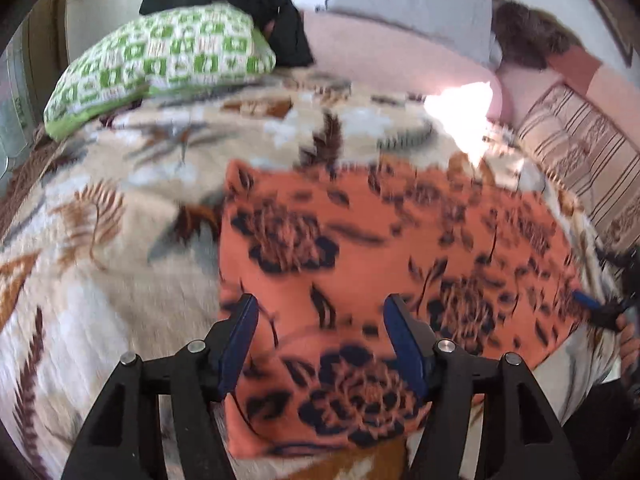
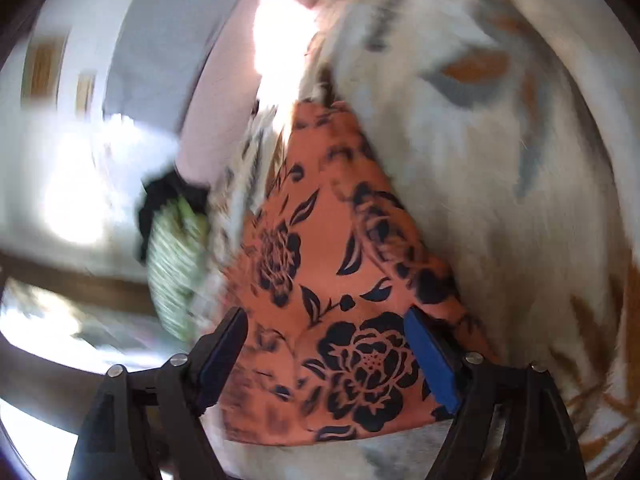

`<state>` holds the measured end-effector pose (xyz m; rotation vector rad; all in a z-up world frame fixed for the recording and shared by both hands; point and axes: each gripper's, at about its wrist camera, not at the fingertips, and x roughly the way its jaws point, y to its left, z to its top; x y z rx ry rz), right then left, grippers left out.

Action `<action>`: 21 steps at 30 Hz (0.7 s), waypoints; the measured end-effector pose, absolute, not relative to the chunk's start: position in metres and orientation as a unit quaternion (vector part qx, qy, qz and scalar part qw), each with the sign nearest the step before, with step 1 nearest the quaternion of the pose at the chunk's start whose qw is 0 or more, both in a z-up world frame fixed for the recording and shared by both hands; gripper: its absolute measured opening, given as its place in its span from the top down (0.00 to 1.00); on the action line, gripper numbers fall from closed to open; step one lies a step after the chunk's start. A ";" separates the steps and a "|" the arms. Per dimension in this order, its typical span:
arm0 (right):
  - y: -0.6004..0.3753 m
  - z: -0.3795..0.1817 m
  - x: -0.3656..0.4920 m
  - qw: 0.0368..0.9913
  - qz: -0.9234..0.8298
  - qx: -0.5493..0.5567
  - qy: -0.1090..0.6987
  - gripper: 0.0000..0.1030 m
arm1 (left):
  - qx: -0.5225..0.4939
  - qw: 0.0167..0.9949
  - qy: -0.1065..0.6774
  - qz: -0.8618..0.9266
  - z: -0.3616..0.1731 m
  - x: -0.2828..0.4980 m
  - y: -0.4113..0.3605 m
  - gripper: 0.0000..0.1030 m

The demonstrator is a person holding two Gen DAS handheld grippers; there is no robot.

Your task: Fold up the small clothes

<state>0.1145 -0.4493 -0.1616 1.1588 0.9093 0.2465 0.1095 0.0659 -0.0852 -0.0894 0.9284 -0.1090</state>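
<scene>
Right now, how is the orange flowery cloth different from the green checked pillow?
The orange flowery cloth lies flat and thin; the green checked pillow is puffy. The cloth has dark flowers; the pillow has green and white squares. The cloth is near the tools; the pillow sits far back, under black clothing. Both rest on the blanket.

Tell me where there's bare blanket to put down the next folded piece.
Free: the blanket between the orange floral cloth and the green checked pillow. Crowded: the cloth's right edge, where the right gripper sits beside the striped cushion.
</scene>
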 end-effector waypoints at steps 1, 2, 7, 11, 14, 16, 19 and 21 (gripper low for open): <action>-0.446 -0.150 0.114 0.746 0.109 0.504 0.422 0.19 | -0.045 0.891 0.448 -0.051 -0.089 0.105 0.065 0.36; -0.440 -0.137 0.116 0.764 0.117 0.473 0.423 0.18 | -0.046 0.889 0.453 -0.050 -0.091 0.104 0.063 0.36; -0.422 -0.106 0.150 0.786 0.165 0.435 0.407 0.18 | -0.036 0.879 0.474 -0.034 -0.102 0.100 0.054 0.36; -0.425 -0.125 0.207 0.771 0.165 0.446 0.423 0.18 | -0.044 0.878 0.476 -0.028 -0.103 0.099 0.057 0.36; -0.444 -0.168 0.223 0.735 0.116 0.503 0.441 0.19 | -0.045 0.877 0.478 -0.025 -0.104 0.100 0.057 0.36; -0.449 -0.160 0.217 0.728 0.110 0.527 0.425 0.19 | -0.047 0.878 0.475 -0.025 -0.104 0.100 0.058 0.36; -0.431 -0.126 0.205 0.763 0.134 0.469 0.425 0.18 | -0.045 0.880 0.472 -0.026 -0.105 0.100 0.058 0.36; -0.426 -0.118 0.196 0.768 0.164 0.465 0.408 0.18 | -0.049 0.879 0.473 -0.025 -0.105 0.099 0.058 0.36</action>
